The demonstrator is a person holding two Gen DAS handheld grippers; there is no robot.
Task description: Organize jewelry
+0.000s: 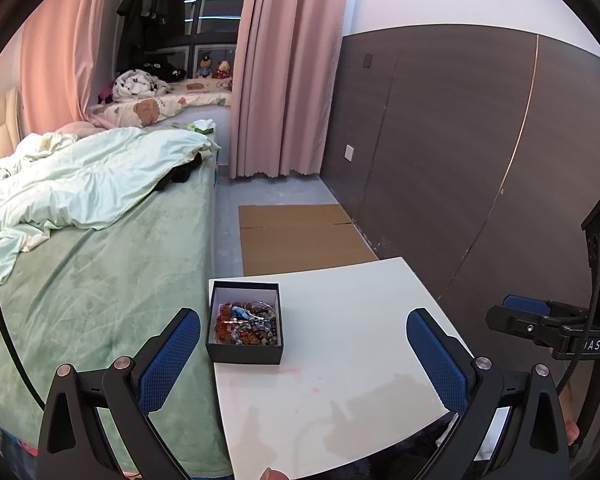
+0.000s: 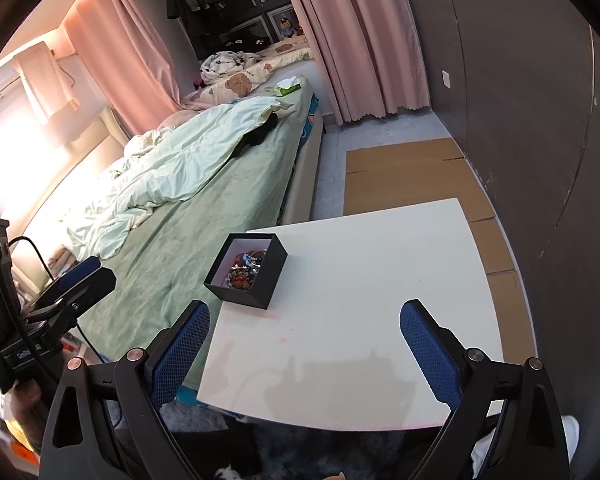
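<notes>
A small black box (image 1: 244,352) with a white lining stands on the left part of a white table (image 1: 352,360). It holds a tangle of several coloured bead jewelry pieces (image 1: 246,326). My left gripper (image 1: 303,344) is open and empty, above the table's near side, with the box just inside its left finger. My right gripper (image 2: 305,338) is open and empty, above the table (image 2: 380,300), with the box (image 2: 247,276) ahead to its left and the beads (image 2: 246,269) showing inside. The right gripper also shows at the right edge of the left wrist view (image 1: 540,320).
A bed with a green cover (image 1: 92,280) and a rumpled pale duvet (image 1: 84,176) runs along the table's left side. Flat cardboard (image 1: 300,236) lies on the floor beyond the table. A dark panelled wall (image 1: 460,152) stands on the right. Pink curtains (image 1: 284,80) hang behind.
</notes>
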